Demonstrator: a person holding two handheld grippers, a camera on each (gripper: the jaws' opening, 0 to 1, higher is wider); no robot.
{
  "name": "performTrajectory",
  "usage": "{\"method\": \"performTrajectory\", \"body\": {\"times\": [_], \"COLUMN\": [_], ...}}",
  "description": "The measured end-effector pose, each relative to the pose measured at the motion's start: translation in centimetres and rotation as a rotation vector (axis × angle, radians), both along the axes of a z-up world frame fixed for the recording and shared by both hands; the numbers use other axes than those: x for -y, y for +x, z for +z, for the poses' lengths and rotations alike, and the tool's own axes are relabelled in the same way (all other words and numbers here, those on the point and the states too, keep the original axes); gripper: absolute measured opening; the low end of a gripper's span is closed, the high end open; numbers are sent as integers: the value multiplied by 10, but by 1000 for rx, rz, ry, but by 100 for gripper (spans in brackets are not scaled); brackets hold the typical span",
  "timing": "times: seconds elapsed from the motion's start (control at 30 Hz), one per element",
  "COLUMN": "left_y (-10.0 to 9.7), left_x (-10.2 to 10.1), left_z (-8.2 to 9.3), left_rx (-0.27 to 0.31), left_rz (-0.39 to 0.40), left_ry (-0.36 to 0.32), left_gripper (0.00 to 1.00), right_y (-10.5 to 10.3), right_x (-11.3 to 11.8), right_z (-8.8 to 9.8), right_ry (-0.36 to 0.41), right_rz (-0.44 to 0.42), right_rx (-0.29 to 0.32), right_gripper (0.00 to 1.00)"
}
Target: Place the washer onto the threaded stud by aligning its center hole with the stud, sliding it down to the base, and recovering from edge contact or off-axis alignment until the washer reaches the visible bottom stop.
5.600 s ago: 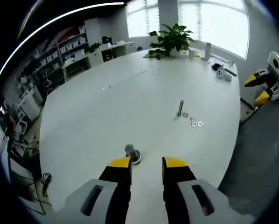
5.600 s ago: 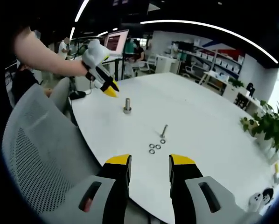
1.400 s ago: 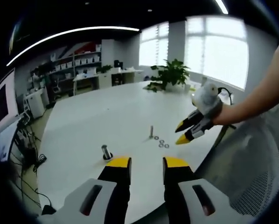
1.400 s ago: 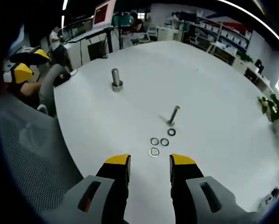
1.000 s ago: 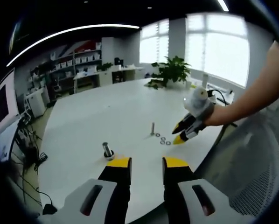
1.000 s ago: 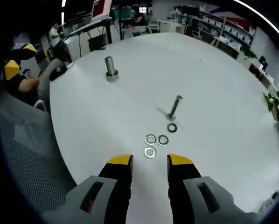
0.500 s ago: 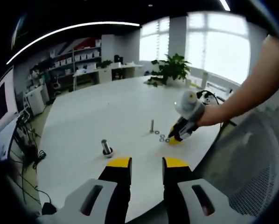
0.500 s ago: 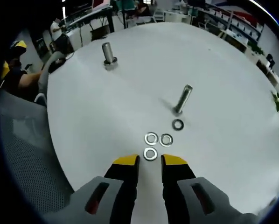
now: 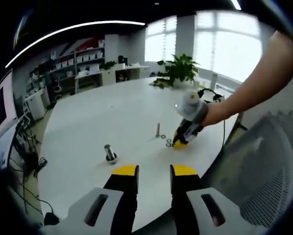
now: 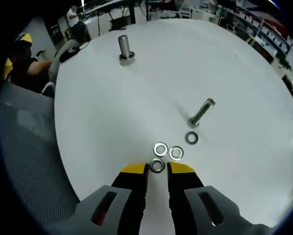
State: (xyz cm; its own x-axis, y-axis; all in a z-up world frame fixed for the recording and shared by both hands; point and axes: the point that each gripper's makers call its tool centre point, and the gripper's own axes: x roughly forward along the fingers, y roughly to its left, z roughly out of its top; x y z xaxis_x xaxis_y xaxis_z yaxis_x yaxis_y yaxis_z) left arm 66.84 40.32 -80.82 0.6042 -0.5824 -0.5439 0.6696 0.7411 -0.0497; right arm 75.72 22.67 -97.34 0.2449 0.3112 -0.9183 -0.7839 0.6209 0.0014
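Observation:
Several flat steel washers lie near the table's front edge. One washer [image 10: 157, 165] sits between the yellow tips of my right gripper [image 10: 157, 169], whose jaws have narrowed onto its edges. Three more washers [image 10: 160, 149] lie just beyond it. A thin threaded stud [image 10: 201, 112] stands behind them, tilted in this view. In the left gripper view the right gripper [image 9: 180, 142] touches down beside that stud [image 9: 158, 130]. My left gripper [image 9: 154, 171] hangs open above the table's near edge, holding nothing.
A thicker stud on a round base [image 10: 125, 49] [image 9: 109, 153] stands apart on the white round table [image 10: 112, 107]. A grey mesh chair [image 9: 264, 171] is beside the table edge. A potted plant [image 9: 178, 68] stands at the far side. The left gripper's yellow tips [image 10: 14, 51] show far left.
My right gripper has come down to the table and its jaws have narrowed around the nearest washer. The left gripper has stayed open and almost still.

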Motion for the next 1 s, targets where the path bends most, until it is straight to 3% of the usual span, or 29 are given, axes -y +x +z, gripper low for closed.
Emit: {"method": "performTrajectory", "body": {"times": [0.4, 1.0], "left_y": [-1, -2], "left_x": [3, 4], "left_z": [1, 4], "left_rx": [-1, 9], "left_rz": [-14, -21], "left_ry": [-6, -17], "left_gripper": [23, 22], "right_y": [-2, -1], "right_x": [-2, -1], "right_z": [-2, -4], "right_ry": [-85, -166], "right_rz": [47, 21], "right_rx": [-35, -93], "right_gripper": [16, 15]}}
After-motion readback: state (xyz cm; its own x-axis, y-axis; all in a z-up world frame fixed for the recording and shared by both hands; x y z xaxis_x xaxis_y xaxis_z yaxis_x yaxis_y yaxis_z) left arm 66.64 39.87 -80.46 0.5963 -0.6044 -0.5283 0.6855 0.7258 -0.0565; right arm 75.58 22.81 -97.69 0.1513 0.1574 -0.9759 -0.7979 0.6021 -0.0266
